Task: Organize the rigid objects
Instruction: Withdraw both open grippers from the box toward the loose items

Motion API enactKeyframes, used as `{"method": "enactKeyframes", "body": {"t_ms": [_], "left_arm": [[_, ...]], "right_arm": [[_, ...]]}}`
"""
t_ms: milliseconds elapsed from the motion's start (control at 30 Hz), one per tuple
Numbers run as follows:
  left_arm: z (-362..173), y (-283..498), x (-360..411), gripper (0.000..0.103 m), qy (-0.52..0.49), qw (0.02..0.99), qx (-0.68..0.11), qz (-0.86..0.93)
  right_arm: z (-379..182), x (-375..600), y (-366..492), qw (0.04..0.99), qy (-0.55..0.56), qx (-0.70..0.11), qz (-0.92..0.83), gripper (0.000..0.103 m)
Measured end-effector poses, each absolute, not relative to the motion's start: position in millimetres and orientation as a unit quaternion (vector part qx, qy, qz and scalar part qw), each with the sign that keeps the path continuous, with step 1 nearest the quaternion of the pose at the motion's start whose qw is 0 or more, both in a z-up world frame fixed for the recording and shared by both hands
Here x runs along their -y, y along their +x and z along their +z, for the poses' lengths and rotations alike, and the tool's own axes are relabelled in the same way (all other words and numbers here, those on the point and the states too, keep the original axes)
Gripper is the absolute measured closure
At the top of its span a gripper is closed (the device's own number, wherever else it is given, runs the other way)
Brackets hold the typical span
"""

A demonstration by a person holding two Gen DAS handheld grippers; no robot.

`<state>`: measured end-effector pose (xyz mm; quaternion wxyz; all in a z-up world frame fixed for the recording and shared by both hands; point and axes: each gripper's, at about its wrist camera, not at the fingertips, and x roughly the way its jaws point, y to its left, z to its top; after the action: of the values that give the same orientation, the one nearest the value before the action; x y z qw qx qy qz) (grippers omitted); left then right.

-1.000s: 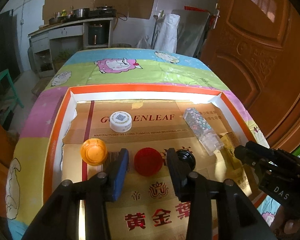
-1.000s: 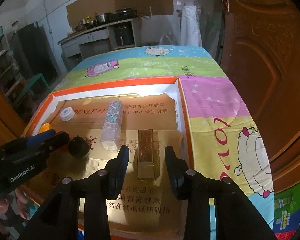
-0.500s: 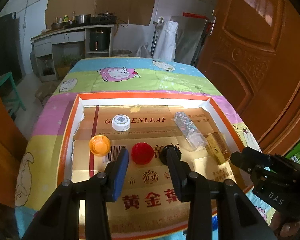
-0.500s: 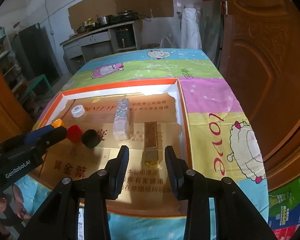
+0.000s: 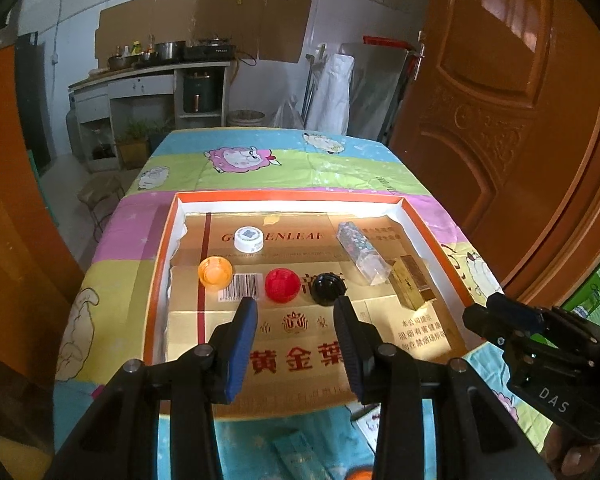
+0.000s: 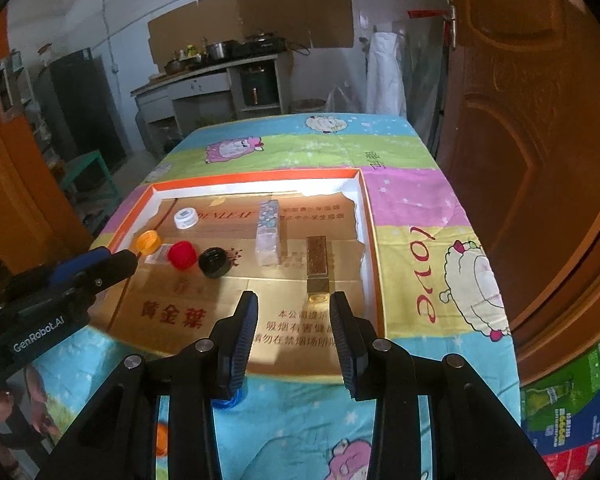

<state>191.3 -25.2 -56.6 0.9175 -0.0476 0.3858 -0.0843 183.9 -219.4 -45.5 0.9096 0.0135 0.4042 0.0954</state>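
An orange-rimmed tray (image 5: 162,264) lined with gold cardboard lies on the table. In it sit a white cap (image 5: 249,238), an orange cap (image 5: 215,273), a red cap (image 5: 282,285) and a black cap (image 5: 329,288), plus a clear patterned box (image 5: 360,252) and a gold box (image 5: 412,288). My left gripper (image 5: 296,312) hangs open and empty above the tray's near part, short of the red cap. In the right wrist view my right gripper (image 6: 294,306) is open and empty, just short of the gold box (image 6: 317,264), with the clear box (image 6: 269,232) beyond.
A striped cartoon cloth (image 6: 420,240) covers the table. A brown wooden door (image 5: 500,120) stands close on the right. A kitchen counter (image 5: 148,80) with pots is at the back. Small items, among them a blue cap (image 6: 226,400), lie on the cloth near the front edge.
Both grippers have pulled back and up from the tray, so the caps and boxes look smaller and farther. The objects have not moved, and the jaws keep their width.
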Motion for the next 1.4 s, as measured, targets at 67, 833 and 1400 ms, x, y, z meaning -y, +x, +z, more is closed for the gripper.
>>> {"method": "enactKeyframes", "body": {"t_ms": [67,833,1400], "left_arm": [[-54.0,185.3,24.8,0.063,-0.047,0.918,-0.384,-0.084],[-43.1,126.9,13.8,0.063,-0.049,0.924,-0.371,-0.078],[-78.9,91.4,-6.9,0.063,-0.071,0.908,-0.407,-0.072]], "right_arm": [[-43.7,218.8,179.2,0.910,0.013,-0.404,0.096,0.065],[-34.0,213.5,121.4,0.910,0.003,-0.401,0.101,0.065],[-82.6,183.5,94.9,0.888,-0.018,-0.441,0.133,0.065]]}}
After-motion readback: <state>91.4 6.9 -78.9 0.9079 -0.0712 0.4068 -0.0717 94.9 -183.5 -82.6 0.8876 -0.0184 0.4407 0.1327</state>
